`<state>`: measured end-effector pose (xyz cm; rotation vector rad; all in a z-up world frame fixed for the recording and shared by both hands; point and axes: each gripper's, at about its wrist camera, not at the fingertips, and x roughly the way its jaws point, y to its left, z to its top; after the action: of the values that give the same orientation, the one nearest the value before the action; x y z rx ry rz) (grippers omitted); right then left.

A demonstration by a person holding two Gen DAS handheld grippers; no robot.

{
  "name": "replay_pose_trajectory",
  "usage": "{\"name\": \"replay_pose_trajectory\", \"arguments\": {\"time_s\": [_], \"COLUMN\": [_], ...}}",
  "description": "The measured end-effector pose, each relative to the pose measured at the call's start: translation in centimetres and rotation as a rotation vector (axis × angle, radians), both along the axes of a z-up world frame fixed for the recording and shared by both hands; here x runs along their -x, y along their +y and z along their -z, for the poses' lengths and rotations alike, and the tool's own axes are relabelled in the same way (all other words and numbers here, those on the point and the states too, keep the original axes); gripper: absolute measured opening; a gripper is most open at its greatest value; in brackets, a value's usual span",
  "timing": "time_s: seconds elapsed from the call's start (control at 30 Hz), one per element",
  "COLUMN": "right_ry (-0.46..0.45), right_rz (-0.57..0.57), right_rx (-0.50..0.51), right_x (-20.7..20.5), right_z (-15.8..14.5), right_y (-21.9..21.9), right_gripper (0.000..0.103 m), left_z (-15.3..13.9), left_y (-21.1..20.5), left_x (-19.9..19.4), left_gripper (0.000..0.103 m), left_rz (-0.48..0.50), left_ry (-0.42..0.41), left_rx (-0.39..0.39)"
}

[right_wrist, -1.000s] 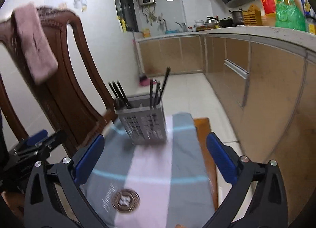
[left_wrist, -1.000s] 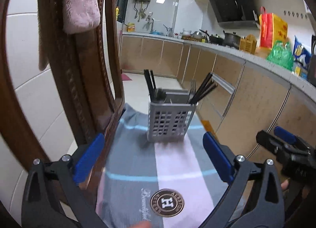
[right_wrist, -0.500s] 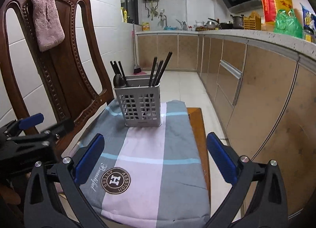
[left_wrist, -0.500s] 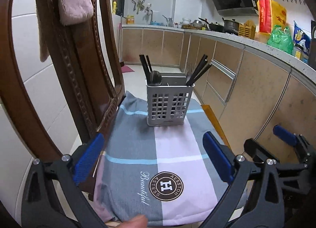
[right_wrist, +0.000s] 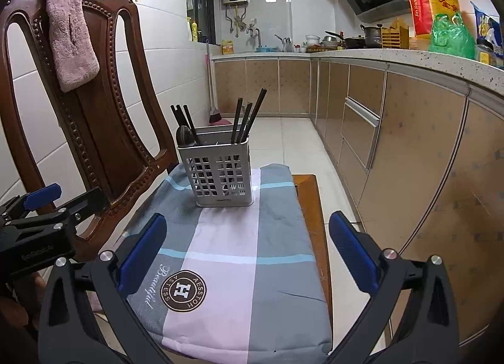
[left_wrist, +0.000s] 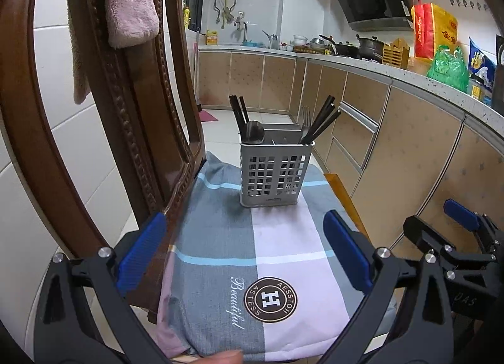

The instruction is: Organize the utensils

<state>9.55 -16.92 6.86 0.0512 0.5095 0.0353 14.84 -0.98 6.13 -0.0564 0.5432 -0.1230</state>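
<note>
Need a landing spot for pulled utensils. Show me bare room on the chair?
Free: cushion between caddy and round logo, and its right gray strip. Crowded: caddy's chopsticks, chair back on the left.

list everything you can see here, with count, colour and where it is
utensil caddy: 1, grey perforated, upright on the far end of the cushion
chopsticks: several, black, standing in both ends of the caddy
spoon: 1, dark metal, bowl up in the caddy's left end
fork: 1, metal, tines up in the right end
cushion: 1, grey and pink check with a brown round logo, on the chair seat
chair: 1, dark carved wood, back on the left
towel: 1, pink, draped over the chair back
counter: 1, speckled, along the right wall, with pots and bags on it
left gripper: jaws open, blue pads, short of the caddy
right gripper: jaws open, blue pads, short of the caddy
</note>
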Motion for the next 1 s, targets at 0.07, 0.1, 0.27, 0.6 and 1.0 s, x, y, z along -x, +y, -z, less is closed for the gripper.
{"name": "replay_pose_trajectory", "arguments": {"time_s": [0.07,0.1,0.27,0.6,1.0], "right_ry": [0.002,0.0,0.001,-0.005,-0.01], "right_rz": [-0.002,-0.001,0.001,0.005,0.008], "right_rx": [0.002,0.004,0.007,0.009,0.012], "right_x": [-0.02,0.01,-0.01,-0.05,0.03], "right_z": [0.01,0.02,0.14,0.29,0.26], "right_y": [0.0,0.05,0.03,-0.02,-0.24], "right_gripper": [0.1,0.1,0.1,0.1,0.1], "left_z": [-0.02,-0.05,-0.03,-0.05,-0.06], "left_y": [0.02,0.1,0.22,0.17,0.2], "left_x": [0.02,0.02,0.07,0.13,0.21], "left_gripper": [0.099,0.099,0.099,0.099,0.099], "left_rz": [-0.001,-0.001,-0.006,-0.005,-0.002], "left_ry": [0.002,-0.001,-0.007,-0.007,-0.01], "left_rx": [0.001,0.004,0.007,0.004,0.003]}}
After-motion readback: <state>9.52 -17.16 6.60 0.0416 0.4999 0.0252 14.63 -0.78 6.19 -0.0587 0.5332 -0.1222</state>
